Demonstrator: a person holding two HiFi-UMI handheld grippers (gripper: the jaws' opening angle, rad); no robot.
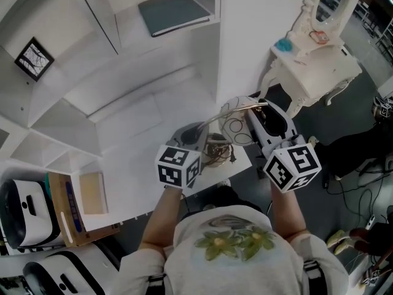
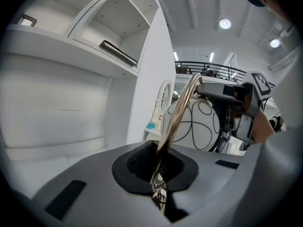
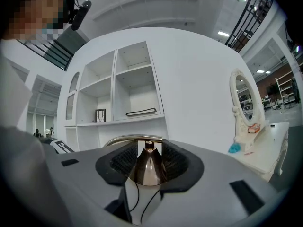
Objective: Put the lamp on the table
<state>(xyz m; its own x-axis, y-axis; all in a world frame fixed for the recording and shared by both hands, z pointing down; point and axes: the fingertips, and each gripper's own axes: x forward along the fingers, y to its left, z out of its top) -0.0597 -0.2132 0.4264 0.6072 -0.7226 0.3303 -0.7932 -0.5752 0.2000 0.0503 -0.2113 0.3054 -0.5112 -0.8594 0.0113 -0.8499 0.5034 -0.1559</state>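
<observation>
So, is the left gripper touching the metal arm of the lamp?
Touching. The left gripper view shows the left gripper shut on the lamp's curved metal arm, with no gap at the pads.

From the head we look steeply down on the shelf unit (image 1: 123, 72); both gripper cameras, close against the lamp (image 2: 199, 122), face those shelves too (our shared ground).

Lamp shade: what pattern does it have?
White lamp shade with thin black looping lines, clearest in the left gripper view.
</observation>
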